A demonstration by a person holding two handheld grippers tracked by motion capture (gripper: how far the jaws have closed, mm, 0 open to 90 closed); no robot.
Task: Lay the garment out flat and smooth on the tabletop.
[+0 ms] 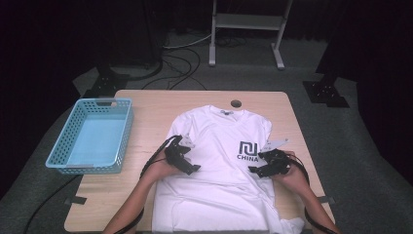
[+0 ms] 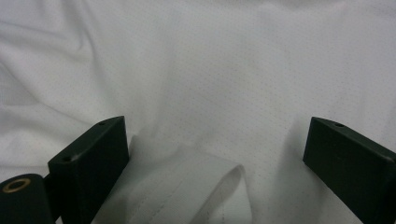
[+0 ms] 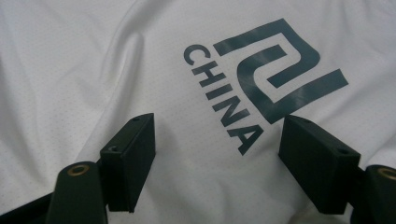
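A white T-shirt (image 1: 214, 161) lies face up on the wooden table, collar at the far side, with a dark logo and the word CHINA (image 1: 247, 151) on its chest. My left gripper (image 1: 187, 168) rests on the shirt's left side, open. In the left gripper view a folded hemmed edge of cloth (image 2: 187, 191) lies between the wide-apart jaws, close to the left one. My right gripper (image 1: 260, 169) sits open on the shirt's right side, just below the logo. In the right gripper view the CHINA print (image 3: 224, 105) lies ahead of the spread jaws.
A light blue plastic basket (image 1: 63, 161) stands on the table's left part. A round cable hole (image 1: 236, 103) sits near the far edge. Beyond the table stand a white metal frame (image 1: 246, 29) and cables on the floor (image 1: 180, 58).
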